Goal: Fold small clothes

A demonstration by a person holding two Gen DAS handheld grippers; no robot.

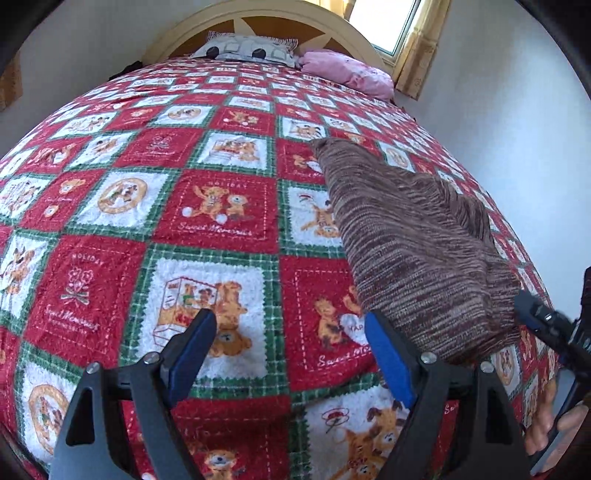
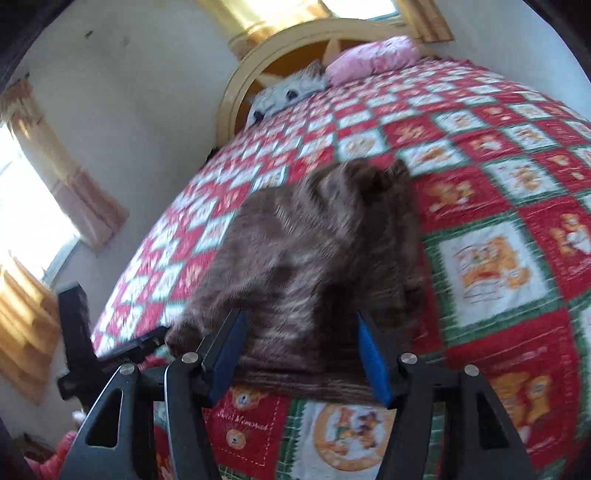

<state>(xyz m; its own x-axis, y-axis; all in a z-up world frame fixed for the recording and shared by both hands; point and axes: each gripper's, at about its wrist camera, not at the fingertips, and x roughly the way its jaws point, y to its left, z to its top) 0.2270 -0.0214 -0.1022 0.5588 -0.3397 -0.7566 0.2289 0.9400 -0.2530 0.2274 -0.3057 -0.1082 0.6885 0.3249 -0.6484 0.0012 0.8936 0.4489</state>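
Brown knit garment (image 1: 413, 243) on quilt (image 1: 207, 206), squares read "Sweet Memories".

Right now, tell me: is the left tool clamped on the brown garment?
No. The left tool stands open over bare quilt, and the brown garment lies to its right, outside the gap.

bedspread (image 1: 207, 214): red-green-white teddy patchwork | pink pillow (image 1: 347, 74): at the headboard (image 1: 266, 14), beside spotted pillow (image 1: 247, 48) | yellow curtains (image 2: 62, 173): by the window (image 2: 26, 206)
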